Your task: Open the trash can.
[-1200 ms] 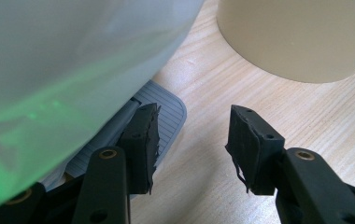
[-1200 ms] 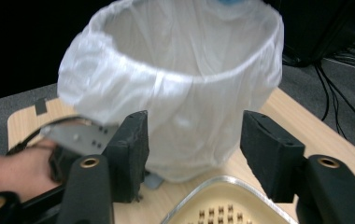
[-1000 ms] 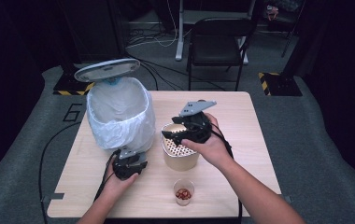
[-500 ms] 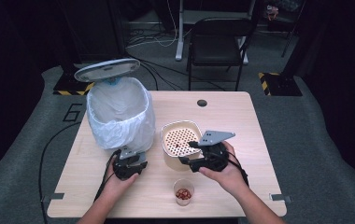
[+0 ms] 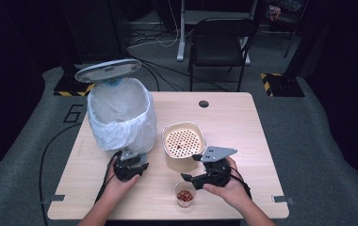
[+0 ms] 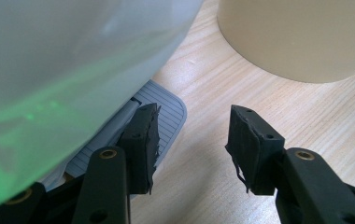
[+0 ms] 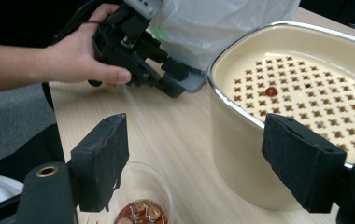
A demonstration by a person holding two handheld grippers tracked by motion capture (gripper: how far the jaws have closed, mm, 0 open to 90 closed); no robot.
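Observation:
A cream pot (image 5: 183, 141) with a perforated insert stands mid-table; one red bit (image 7: 271, 91) lies on the insert. In front of it a small clear cup (image 5: 185, 194) holds reddish-brown pieces (image 7: 140, 211). My right gripper (image 5: 189, 178) hovers low between cup and pot; its jaws have just been opening and stand wide, gripping nothing (image 7: 199, 158). My left gripper (image 5: 131, 165) sits at the foot of the lined bin (image 5: 120, 113), jaws apart and empty (image 6: 192, 140), one jaw resting on the grey pedal (image 6: 166, 109). The bin lid (image 5: 107, 70) stands raised.
The translucent bin liner (image 6: 63, 56) bulges over the left gripper. A round cable hole (image 5: 203, 103) lies at the table's far side, and a black chair (image 5: 219, 42) stands beyond it. Bare wood (image 5: 248, 136) lies right of the pot.
The right gripper has come down from over the pot toward the front of the table, beside the cup, and its jaws have spread. The left gripper has stayed at the pedal.

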